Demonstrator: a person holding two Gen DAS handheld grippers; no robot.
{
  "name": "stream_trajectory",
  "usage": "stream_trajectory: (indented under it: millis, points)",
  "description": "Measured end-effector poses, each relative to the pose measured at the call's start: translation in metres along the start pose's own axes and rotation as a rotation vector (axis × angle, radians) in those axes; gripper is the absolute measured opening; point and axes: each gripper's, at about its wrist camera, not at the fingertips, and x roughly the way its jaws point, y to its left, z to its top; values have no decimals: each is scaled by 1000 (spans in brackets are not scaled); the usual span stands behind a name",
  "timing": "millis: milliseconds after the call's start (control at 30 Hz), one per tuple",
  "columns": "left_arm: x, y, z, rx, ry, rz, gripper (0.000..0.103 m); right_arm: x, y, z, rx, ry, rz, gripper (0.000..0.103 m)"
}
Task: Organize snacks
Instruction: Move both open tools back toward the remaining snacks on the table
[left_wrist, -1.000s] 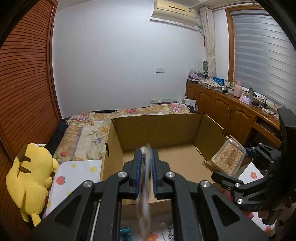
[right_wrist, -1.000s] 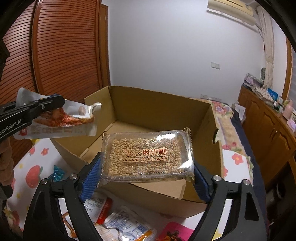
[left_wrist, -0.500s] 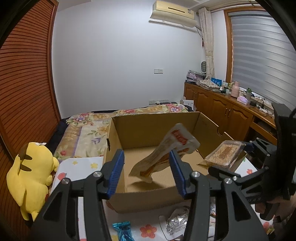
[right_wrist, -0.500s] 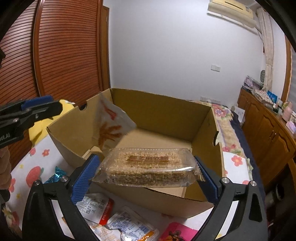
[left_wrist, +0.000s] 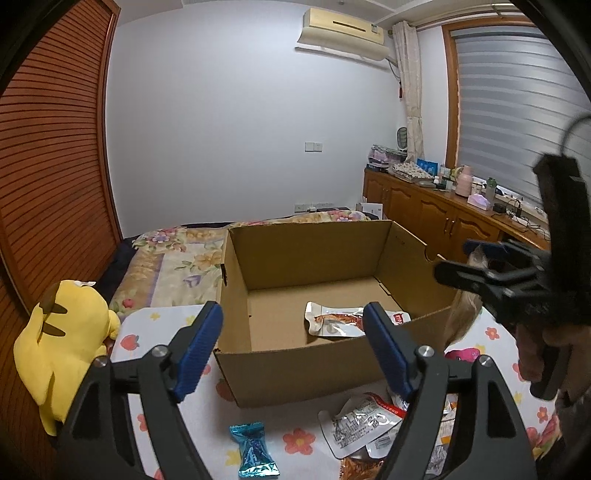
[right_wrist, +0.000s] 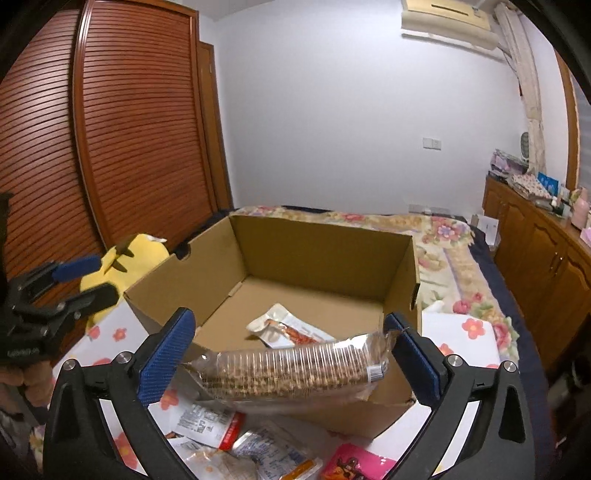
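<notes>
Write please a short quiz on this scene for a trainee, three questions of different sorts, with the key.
1. True or false: the pouch lies inside the cardboard box.
2. What is between the fingers of the right gripper? A) sesame candy tray B) blue sweet C) nothing
3. What colour is the plush toy beside the box?
Key: 1 true; 2 A, while those jaws are opening; 3 yellow.

A: Left gripper (left_wrist: 293, 334): matte black angular arms, ribbed blue pads, silver round screws.
B: Right gripper (right_wrist: 291, 350) the same; white lettering at nine o'clock on the other's body.
</notes>
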Motion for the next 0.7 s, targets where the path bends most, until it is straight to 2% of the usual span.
stream_trajectory:
  millis: [167,233,367,500,700]
  points:
    - [0,3,-5,9,4,17,79,32,4,11,-41,66,-26,101]
    - [-1,3,-8,10,4,21,79,47,5,11,-57,108,-40,91]
    - [-7,3,-19,12,3,25,79,29,-3,2,-32,100,-13,89]
    - [-16,-1,-37,4,2,1,79,-11,4,-30,-97,115,17,90]
    - [-19,-13,-64,-31,30,-51,79,-22,4,-91,-78,219,52,89]
